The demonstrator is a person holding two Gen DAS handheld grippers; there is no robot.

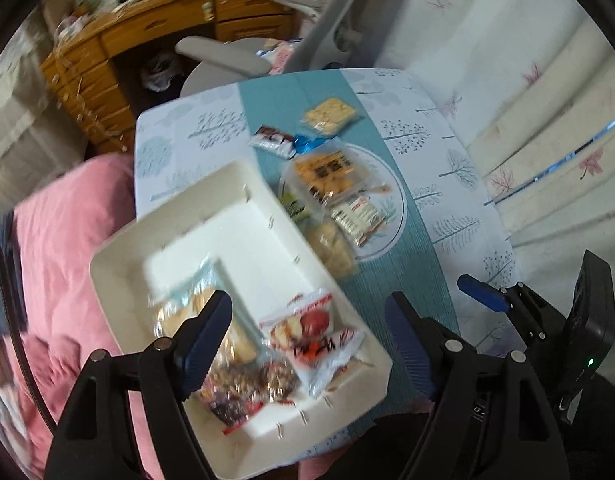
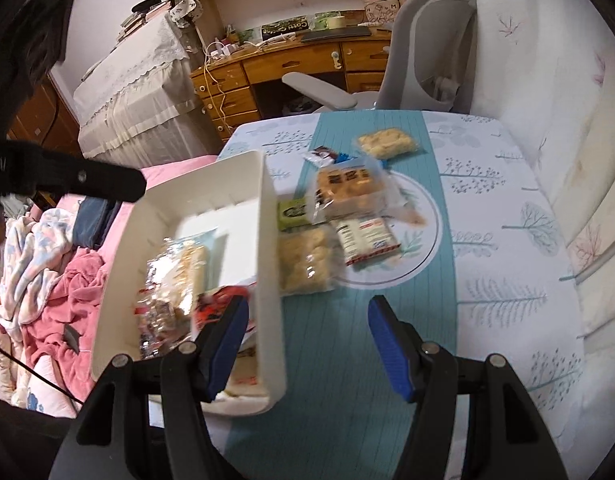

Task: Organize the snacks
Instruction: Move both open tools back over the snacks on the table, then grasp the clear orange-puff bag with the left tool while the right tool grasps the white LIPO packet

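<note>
A white divided box sits at the table's left edge and holds a red-and-white packet, a dark nutty packet and a pale cracker pack. My left gripper hangs open above this box, with nothing between its pads. To the right of the box wall, several loose snack packs lie on the teal runner: an orange-brown pack, a white-and-red one, pale cookies, a green one and a yellow cracker pack. My right gripper is open and empty, above the box's right wall.
The tree-print tablecloth covers a small table. A grey office chair and a wooden desk stand beyond its far edge. Pink bedding lies left of the table, and a pale curtain hangs at the right.
</note>
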